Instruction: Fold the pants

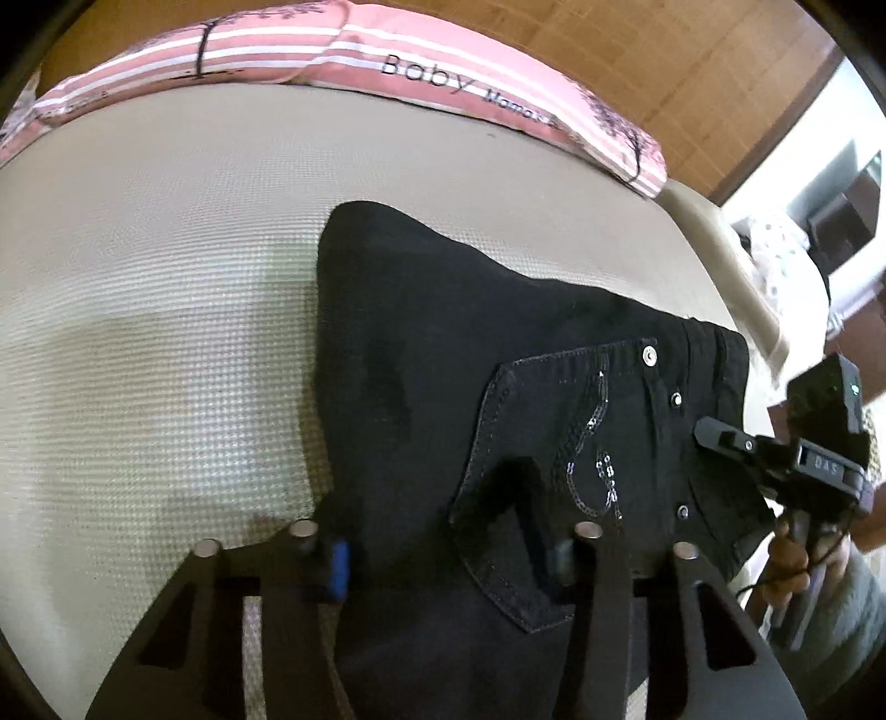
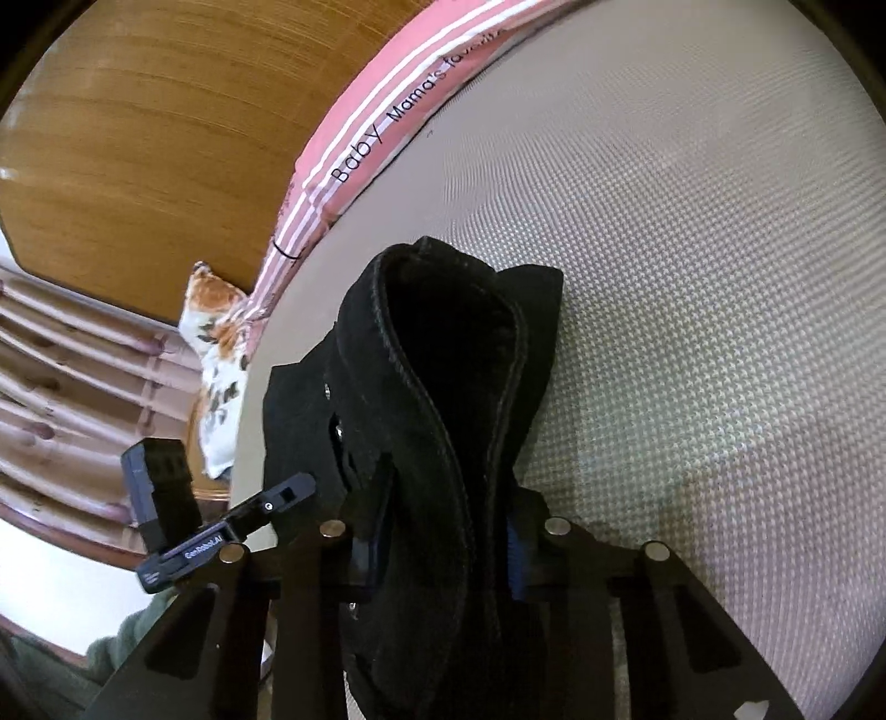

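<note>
Black pants (image 1: 498, 387) part-folded on the bed, both grippers gripping the near end – fold not finished.

Pants lie as a compact dark bundle w/ back pocket (image 1: 531, 476), sequin trim and rivets up top; waistband end is lifted and curled open in the right wrist view. Left gripper (image 1: 448, 554) looks clamped on cloth by the pocket, right gripper (image 2: 443, 548) pinches the thick waistband. Judged approx. halfway: at least one more fold + flattening left. Around: beige mattress (image 1: 166, 277), pink striped pillow (image 1: 332, 50) at far edge.
</note>
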The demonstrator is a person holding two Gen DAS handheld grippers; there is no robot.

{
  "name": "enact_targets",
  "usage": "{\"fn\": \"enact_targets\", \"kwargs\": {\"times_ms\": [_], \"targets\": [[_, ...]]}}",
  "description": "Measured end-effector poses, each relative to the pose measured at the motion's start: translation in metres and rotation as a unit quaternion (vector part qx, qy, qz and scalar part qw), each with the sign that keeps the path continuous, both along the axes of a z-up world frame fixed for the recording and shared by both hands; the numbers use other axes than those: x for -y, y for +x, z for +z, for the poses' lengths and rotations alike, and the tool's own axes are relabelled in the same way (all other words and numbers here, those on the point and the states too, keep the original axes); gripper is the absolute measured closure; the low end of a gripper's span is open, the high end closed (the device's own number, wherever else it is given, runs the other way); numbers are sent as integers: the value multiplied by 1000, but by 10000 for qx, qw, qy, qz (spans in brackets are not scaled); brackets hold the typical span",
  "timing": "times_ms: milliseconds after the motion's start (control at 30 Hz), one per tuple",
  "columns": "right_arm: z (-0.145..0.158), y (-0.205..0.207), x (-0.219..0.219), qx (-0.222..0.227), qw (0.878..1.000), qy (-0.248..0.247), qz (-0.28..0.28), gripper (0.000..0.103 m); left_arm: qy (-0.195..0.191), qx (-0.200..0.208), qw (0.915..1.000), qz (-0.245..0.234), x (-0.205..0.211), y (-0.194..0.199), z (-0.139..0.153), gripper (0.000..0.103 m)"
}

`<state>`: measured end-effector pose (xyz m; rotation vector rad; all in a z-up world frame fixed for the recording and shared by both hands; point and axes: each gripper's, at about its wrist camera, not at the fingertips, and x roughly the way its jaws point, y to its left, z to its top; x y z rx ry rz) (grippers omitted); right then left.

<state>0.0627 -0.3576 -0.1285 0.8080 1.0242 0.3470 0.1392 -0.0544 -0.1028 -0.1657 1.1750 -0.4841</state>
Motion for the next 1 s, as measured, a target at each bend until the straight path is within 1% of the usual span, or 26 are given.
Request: {"fn": "enact_targets", "kwargs": {"times_ms": [33,67,133,167,233,333,433,567,633,700,833,933,1000], "targets": [[3,1,-3,-9,10000,-88,-39,73,49,39,10000,38,0,-1,1,63],[7,1,-6,-19,9997,-212,-70,74,115,84,9999,63,2,-2,2,65],[12,1,-11,-10,9991,-393,-123,75,368,258,9990,50,8,-6,6,73],[15,0,-13,6,9988,-464,-154,76,482,331,9983,32,11,-8,8,75],[22,-2,-16,36,9983,-526,-245,78,672,476,9966,-15,15,-13,13,82],[30,-4,-20,79,9980,-532,-321,80,638,466,9969,25,11,-16,17,85],[39,-7,-25,110,9981,-477,-361,82,521,405,9978,88,2,-17,23,87],[50,-3,-37,162,9987,-404,-279,82,490,516,9974,132,-8,-17,39,87],[55,6,-47,195,9988,-408,-173,82,466,577,9970,205,-23,-14,47,87],[57,18,-58,207,9992,-331,-73,82,505,647,9962,285,-37,-7,54,87],[61,55,-85,256,9993,-259,117,82,723,792,9934,401,-60,15,63,87],[62,86,-99,271,9993,-182,175,82,874,889,9911,464,-72,36,66,87],[61,106,-107,263,9992,-218,208,82,892,873,9908,515,-79,53,64,87]]}}
